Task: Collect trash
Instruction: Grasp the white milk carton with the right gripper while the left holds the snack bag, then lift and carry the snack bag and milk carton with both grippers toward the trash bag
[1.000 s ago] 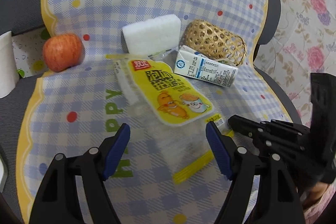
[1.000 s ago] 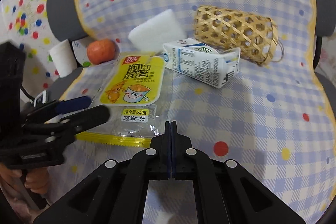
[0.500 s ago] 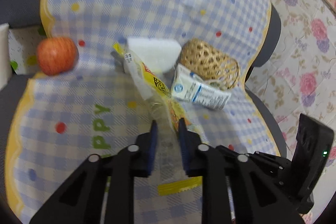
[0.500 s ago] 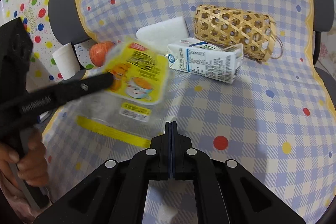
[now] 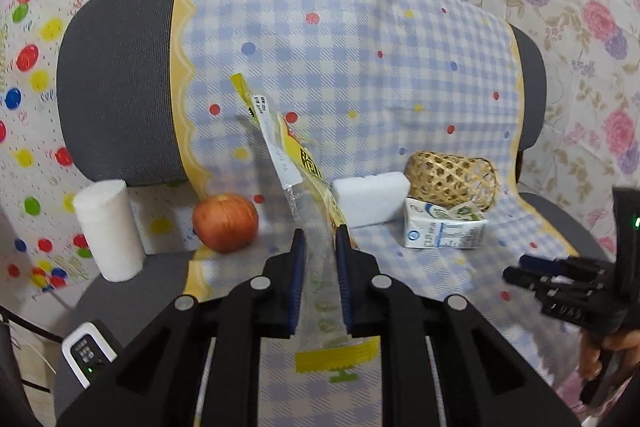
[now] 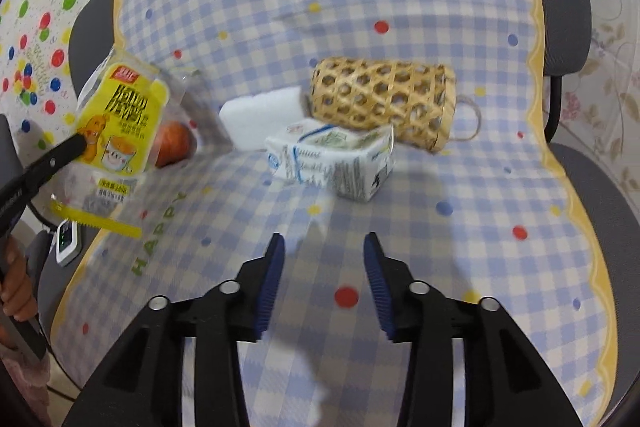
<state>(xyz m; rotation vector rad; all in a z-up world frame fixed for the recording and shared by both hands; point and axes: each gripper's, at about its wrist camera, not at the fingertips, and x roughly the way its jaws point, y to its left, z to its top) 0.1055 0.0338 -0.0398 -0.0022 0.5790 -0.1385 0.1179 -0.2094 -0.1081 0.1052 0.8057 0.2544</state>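
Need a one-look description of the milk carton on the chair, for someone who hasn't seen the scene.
Find the office chair draped in the blue checked cloth. On its seat, a woven bamboo basket lies on its side, and the milk carton lies just in front of it, beside a white foam block. It is the only printed box: white, with blue text and a crumpled open end.

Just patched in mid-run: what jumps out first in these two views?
The yellow snack wrapper, pinched in the left claw and lifted off the checked cloth. Behind it, the milk carton lies against the woven bamboo basket, the right claw open before them.
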